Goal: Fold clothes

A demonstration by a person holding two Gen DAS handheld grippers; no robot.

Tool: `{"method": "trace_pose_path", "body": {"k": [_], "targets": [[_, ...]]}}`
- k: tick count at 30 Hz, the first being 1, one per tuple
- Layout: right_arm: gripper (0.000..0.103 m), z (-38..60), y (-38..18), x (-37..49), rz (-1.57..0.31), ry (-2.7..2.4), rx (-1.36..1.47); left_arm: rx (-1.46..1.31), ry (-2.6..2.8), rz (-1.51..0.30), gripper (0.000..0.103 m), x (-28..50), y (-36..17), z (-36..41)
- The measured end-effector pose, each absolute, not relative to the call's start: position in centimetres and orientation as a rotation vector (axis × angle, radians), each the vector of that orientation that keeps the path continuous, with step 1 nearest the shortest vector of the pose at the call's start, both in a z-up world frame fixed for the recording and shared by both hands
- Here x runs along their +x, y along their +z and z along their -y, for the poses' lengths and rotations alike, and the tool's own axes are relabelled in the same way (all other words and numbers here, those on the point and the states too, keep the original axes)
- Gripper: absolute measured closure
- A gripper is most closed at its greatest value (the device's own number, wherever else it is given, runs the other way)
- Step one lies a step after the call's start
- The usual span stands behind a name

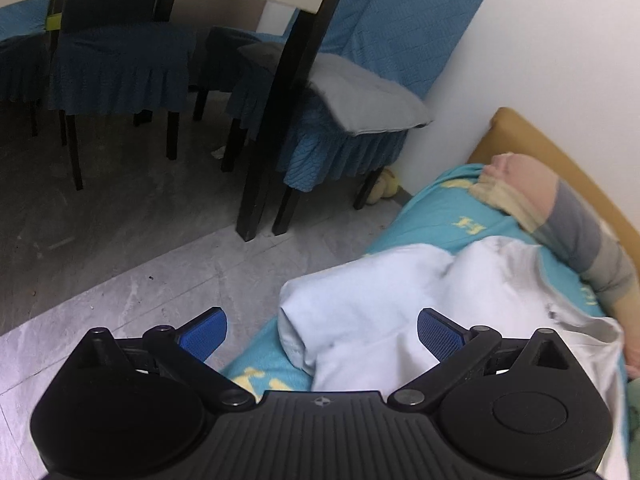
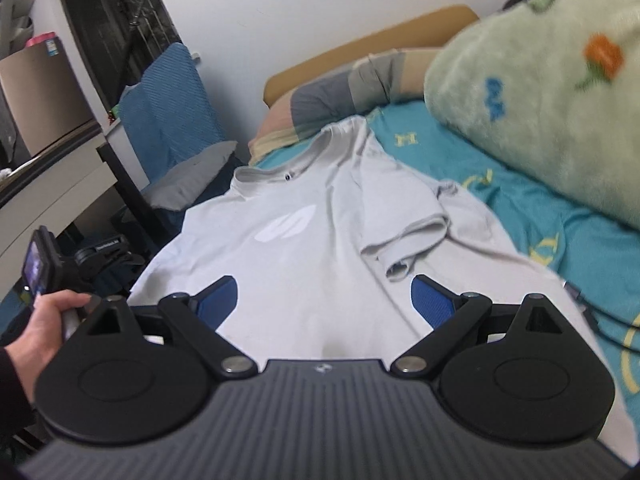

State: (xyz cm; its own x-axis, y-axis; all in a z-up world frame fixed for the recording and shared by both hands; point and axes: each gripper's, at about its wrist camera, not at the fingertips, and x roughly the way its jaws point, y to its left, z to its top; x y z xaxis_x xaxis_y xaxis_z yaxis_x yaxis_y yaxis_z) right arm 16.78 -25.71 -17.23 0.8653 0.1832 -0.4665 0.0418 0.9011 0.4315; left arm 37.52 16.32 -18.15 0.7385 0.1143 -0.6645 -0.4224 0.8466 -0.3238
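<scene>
- Right wrist view: a pale grey T-shirt (image 2: 320, 216) lies spread front-up on a bed with a teal sheet (image 2: 580, 240), its collar pointing away from the camera and a white logo on the chest.
- The shirt's sleeve on the right side of this view is folded inward over the body; the hem end lies under the right gripper (image 2: 324, 300).
- The right gripper's blue-padded fingers stand wide apart above the shirt's lower part, with nothing between them.
- At the left edge of the same view, a hand (image 2: 44, 332) in a dark sleeve grips the handle of the other device, just off the bed's side.
- A fluffy green blanket (image 2: 540, 92) with an orange flower pattern is piled on the bed to the right of the shirt, and a striped pillow (image 2: 340, 92) lies past the collar against the tan headboard (image 2: 360, 52).
- Left wrist view: the left gripper (image 1: 322, 332) hangs over the bed's edge, its fingers spread apart and holding nothing.
- Here the shirt (image 1: 380, 300) looks bunched at the near side of the bed, draping towards the grey tiled floor (image 1: 140, 280).
- Chairs with blue ruffled covers (image 1: 120, 72) stand beyond, one with a grey cushion (image 1: 368, 100).
</scene>
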Motion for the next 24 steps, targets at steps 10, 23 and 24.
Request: {"method": "trace_pose_path", "body": {"k": [10,23,24], "targets": [[0.008,25.6,-19.1,18.3,-0.582,0.073,0.474,-0.376,0.269,-0.681,0.086,40.3,-19.6,-13.9],[0.008,27.5,-18.0,17.8,-0.524,0.024,0.502,0.651,-0.299,-0.478,0.093,33.5,-19.6,12.1],[0.008,27.7,-18.0,17.8,-0.520,0.021,0.505,0.665,-0.323,-0.522,0.093,33.6,-20.6,13.0]]}}
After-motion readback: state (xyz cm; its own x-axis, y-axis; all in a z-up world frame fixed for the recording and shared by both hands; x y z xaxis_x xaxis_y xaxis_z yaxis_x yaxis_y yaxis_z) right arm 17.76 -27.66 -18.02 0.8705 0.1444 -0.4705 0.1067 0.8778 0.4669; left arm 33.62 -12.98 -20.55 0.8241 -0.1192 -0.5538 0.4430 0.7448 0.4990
